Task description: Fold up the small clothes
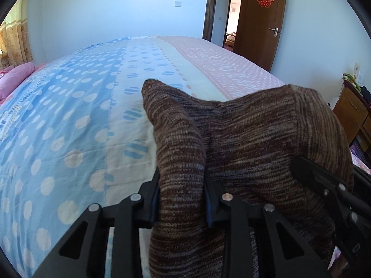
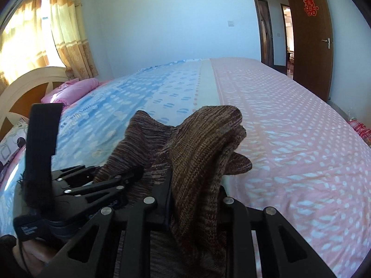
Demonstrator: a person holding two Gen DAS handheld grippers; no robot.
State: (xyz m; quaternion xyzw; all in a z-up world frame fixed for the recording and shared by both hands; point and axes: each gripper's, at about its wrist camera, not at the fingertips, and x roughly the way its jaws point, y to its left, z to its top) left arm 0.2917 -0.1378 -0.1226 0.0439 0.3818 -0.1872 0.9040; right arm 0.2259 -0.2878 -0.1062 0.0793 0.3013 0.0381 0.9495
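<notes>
Brown striped knitted garment (image 1: pixel 243 139) fills the lower right of my left view, above the dotted bedspread (image 1: pixel 69 115); my left gripper (image 1: pixel 182 197) and right gripper (image 2: pixel 194 208) each pinch a fold.

The bed (image 2: pixel 289 125) carries a smooth sheet (image 1: pixel 76 120): blue with pale dots on one side, a cream band with blue striped dots in the middle, pink with white flecks on the other. A pink pillow (image 2: pixel 76 88) lies at the head, by the cream headboard (image 2: pixel 27 81).
</notes>
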